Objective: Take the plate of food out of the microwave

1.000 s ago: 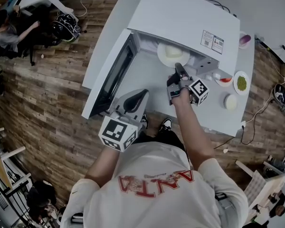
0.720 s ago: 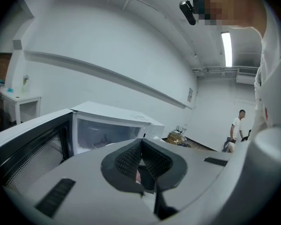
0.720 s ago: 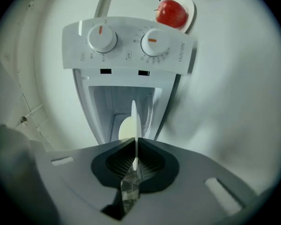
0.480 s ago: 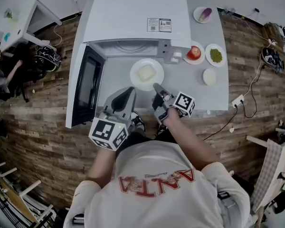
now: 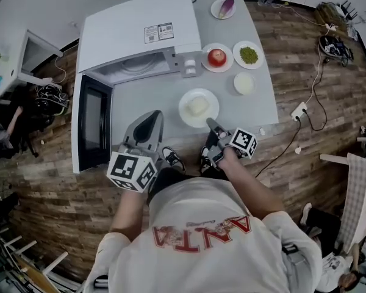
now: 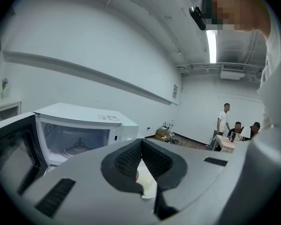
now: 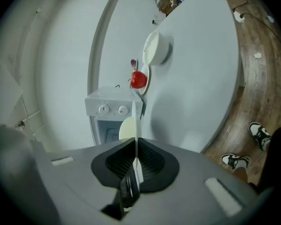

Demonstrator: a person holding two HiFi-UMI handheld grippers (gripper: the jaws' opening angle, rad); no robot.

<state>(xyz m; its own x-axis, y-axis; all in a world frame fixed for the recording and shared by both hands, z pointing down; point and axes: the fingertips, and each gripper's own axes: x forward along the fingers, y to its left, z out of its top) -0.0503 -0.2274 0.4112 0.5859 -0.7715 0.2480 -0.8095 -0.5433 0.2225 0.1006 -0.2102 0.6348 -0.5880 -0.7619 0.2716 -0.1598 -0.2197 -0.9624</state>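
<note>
A white plate (image 5: 199, 107) with a pale block of food lies over the grey table (image 5: 256, 112), in front of the white microwave (image 5: 140, 29). The microwave's door (image 5: 88, 130) stands open to the left, and its cavity holds only the glass turntable (image 6: 77, 148). My right gripper (image 5: 211, 124) is shut on the plate's near rim. In the right gripper view the plate (image 7: 136, 118) shows edge-on between the pads of the right gripper (image 7: 136, 146). My left gripper (image 5: 151, 119) hovers left of the plate, jaws together and holding nothing. In its own view the left gripper (image 6: 140, 146) points toward the microwave (image 6: 84, 121).
Right of the microwave stand a plate with a red fruit (image 5: 217, 57), a plate of green food (image 5: 248, 55), a small white bowl (image 5: 244, 83) and a plate with something purple (image 5: 223, 7). A socket strip (image 5: 299, 110) lies on the wooden floor. People (image 6: 223, 118) stand far behind.
The right gripper has drawn the plate out of the microwave and toward me, over the table in front. The left gripper stayed low at the left. The head view shifted.
</note>
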